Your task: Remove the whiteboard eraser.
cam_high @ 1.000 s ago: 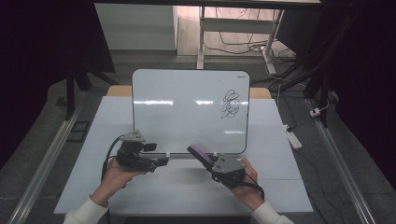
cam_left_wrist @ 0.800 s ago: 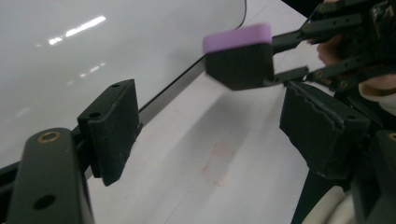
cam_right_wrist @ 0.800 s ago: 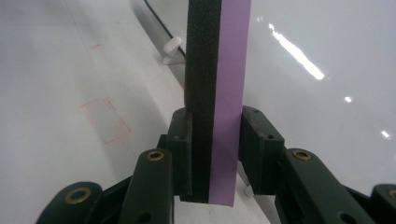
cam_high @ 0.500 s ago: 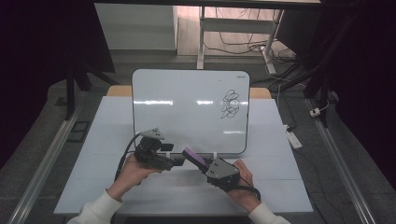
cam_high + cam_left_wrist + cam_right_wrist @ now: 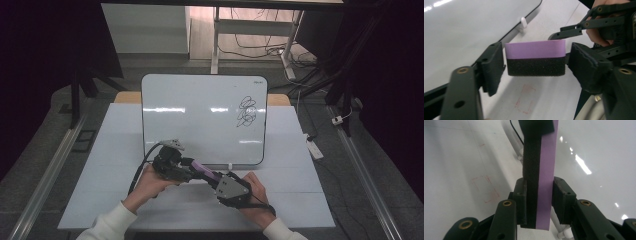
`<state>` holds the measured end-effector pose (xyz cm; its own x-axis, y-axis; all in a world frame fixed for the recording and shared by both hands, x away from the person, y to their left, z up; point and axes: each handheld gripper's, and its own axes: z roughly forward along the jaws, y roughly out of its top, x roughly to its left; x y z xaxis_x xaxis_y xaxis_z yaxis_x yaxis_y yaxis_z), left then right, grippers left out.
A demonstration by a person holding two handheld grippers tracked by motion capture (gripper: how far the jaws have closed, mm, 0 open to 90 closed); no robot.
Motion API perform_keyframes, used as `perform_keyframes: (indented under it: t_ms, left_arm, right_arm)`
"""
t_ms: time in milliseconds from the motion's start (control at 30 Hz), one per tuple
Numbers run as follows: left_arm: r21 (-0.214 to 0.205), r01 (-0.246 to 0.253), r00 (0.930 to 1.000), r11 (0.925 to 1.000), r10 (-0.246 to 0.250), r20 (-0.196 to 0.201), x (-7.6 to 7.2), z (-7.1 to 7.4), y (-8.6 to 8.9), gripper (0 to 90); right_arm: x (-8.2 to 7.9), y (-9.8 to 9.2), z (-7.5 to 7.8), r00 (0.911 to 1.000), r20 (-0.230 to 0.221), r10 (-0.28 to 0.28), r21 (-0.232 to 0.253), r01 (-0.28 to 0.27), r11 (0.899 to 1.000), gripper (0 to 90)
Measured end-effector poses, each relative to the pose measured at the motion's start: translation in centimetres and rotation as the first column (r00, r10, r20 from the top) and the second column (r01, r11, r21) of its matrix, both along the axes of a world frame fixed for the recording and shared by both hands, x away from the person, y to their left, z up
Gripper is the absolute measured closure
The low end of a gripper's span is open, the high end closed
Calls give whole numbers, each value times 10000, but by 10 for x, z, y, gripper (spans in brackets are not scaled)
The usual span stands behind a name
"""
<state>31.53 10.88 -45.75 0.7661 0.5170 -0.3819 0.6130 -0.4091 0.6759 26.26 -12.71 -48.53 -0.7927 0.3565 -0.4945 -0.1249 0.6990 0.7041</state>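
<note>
Low in the frame, the right hand-held gripper [image 5: 216, 179] clamps the purple eraser [image 5: 535, 61] while the left hand-held gripper [image 5: 536, 62], jaws just closing, brackets its end without clearly pressing.

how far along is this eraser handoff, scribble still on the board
Done: the right gripper is clamped on the eraser. In hand: the left gripper brackets the eraser's far end, its fingers having just been closing, with small gaps either side. Left: the scribble on the whiteboard remains unwiped.
</note>
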Motion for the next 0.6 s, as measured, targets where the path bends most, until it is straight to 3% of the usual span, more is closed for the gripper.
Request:
perform_keyframes:
  t_ms: [100,267,333,367,433,500,600]
  left_arm:
    - [107,-19,10000,9999,19,-2,0,-2,-1,373]
    - [224,10,9999,9997,-13,118,-2,-1,-1,388]
    - [317,81,9996,9995,-89,253,-3,0,-2,391]
    - [418,118,9991,9991,-135,397,-4,0,-2,392]
    - [385,387,9979,9985,-406,504,-5,1,-1,393]
    - [404,600,9958,9974,-626,667,-7,3,1,393]
    - [317,1077,9902,9937,-1101,859,-9,4,1,394]
  right_arm:
    - [-1,0,0,9999,113,26,-54,-25,10000,664]
    - [-1,0,-1,9998,111,136,-56,-135,9999,649]
    - [1,-1,-1,9994,-245,256,35,-255,9997,606]
    - [3,-2,0,9972,-637,397,110,-391,9992,532]
    - [9,-8,3,9844,-1611,703,513,-628,9967,449]
    - [17,-19,9,9649,-2418,1025,1212,-748,9898,410]
    - [33,-37,18,9182,-3664,1503,2230,-702,9723,387]
